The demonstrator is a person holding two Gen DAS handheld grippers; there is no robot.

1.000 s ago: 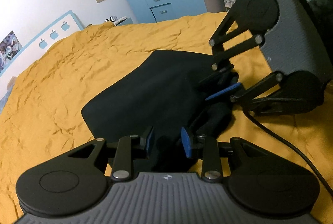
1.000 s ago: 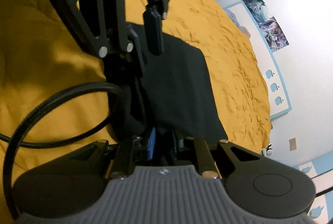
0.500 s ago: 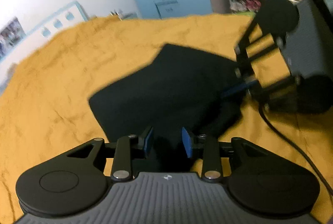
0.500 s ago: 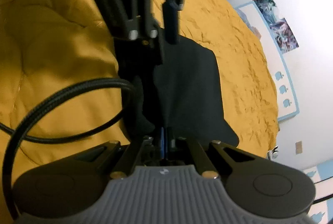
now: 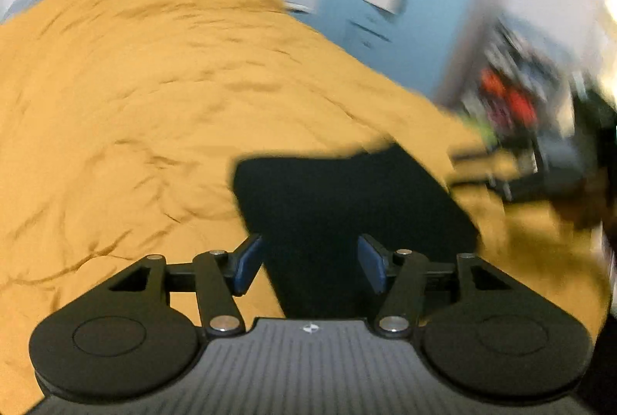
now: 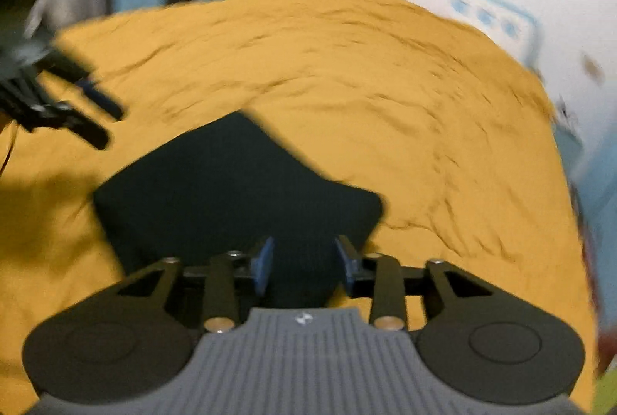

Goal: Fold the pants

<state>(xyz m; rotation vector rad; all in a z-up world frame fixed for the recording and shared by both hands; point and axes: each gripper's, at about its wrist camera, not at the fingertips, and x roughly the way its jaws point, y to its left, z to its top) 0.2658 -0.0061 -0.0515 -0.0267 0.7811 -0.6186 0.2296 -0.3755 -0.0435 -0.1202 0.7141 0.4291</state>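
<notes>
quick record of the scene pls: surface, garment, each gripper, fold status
surface: bed with a wrinkled mustard-yellow cover
garment: dark pants, lying flat in a compact folded shape on the cover
left gripper: open, jaws just been opening, nothing between the pads
right gripper: open, jaws just been opening, nothing between the pads
fold status: looks folded, both grippers clear of the cloth

A rumpled mustard-yellow bedspread [image 5: 135,99] fills the view; blue cabinets [image 5: 385,6] and a blurred shoe rack [image 5: 509,99] stand beyond it
</notes>
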